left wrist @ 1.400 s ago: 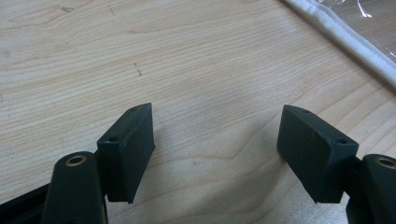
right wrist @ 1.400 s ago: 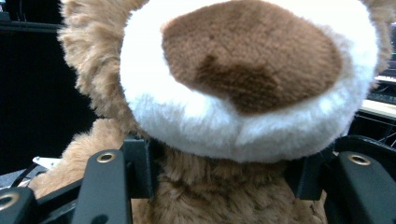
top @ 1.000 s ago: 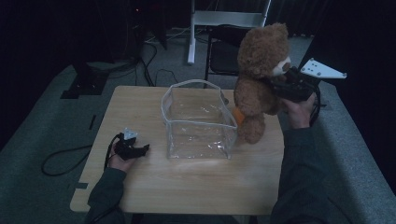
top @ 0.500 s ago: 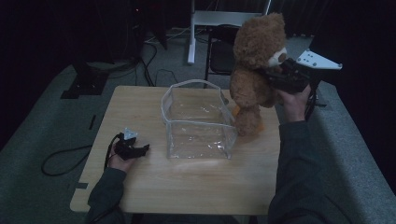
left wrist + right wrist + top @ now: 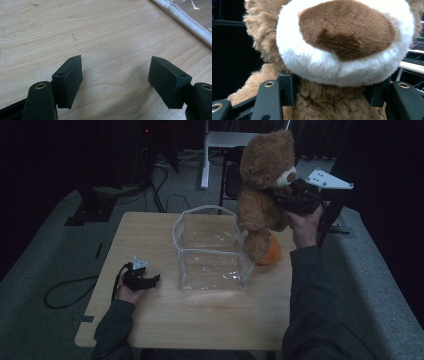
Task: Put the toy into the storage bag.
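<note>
A: High view. Where's the teddy bear [image 5: 262,190]?
B: Off the bench [image 5: 210,315], gripped by the right gripper [image 5: 286,200] at the neck, under its muzzle. It hangs upright just left of that gripper, one foot by the clear bin's [image 5: 212,251] right wall. An orange ball [image 5: 272,254] lies below the gripper, beside the bin.
A: Left gripper [image 5: 145,281]?
B: Resting on the bench, well left of the bin.
A: Left gripper view?
B: Left gripper [image 5: 116,78] jaws wide apart, bare wood between; the bin's white rim [image 5: 185,21] ahead to the right.
A: Right gripper view?
B: Right gripper [image 5: 329,95] jaws partly closed, pressed into the teddy bear's [image 5: 342,42] fur on both sides.
</note>
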Demonstrator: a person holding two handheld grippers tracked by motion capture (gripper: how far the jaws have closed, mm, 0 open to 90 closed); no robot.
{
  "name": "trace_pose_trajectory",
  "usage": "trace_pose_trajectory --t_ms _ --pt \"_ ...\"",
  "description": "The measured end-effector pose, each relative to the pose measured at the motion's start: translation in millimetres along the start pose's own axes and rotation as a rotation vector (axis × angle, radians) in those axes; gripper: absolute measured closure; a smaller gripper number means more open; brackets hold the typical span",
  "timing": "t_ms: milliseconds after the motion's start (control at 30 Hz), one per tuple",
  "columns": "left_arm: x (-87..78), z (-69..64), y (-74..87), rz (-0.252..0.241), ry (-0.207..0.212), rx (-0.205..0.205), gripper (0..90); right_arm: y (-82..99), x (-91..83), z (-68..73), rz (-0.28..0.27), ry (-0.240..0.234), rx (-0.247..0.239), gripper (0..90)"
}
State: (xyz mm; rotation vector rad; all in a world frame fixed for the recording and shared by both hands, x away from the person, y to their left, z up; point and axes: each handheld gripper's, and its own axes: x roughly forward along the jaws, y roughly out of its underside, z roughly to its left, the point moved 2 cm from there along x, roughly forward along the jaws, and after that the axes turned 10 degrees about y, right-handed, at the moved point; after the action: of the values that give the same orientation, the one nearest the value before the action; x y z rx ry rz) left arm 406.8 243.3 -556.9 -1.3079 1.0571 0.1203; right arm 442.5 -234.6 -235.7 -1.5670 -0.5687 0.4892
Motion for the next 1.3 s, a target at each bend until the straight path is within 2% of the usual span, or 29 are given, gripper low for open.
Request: trace_pose_trajectory --t_ms 933,1300 --pt "0.0 0.0 0.0 0.000 0.000 0.000 27.8 -9.5 42.8 27.4 -0.015 -0.065 -0.001 39.5" --pt "0.0 0.0 0.0 0.000 0.001 0.000 27.8 -7.8 59.3 30.9 -0.008 -0.060 -0.016 39.5"
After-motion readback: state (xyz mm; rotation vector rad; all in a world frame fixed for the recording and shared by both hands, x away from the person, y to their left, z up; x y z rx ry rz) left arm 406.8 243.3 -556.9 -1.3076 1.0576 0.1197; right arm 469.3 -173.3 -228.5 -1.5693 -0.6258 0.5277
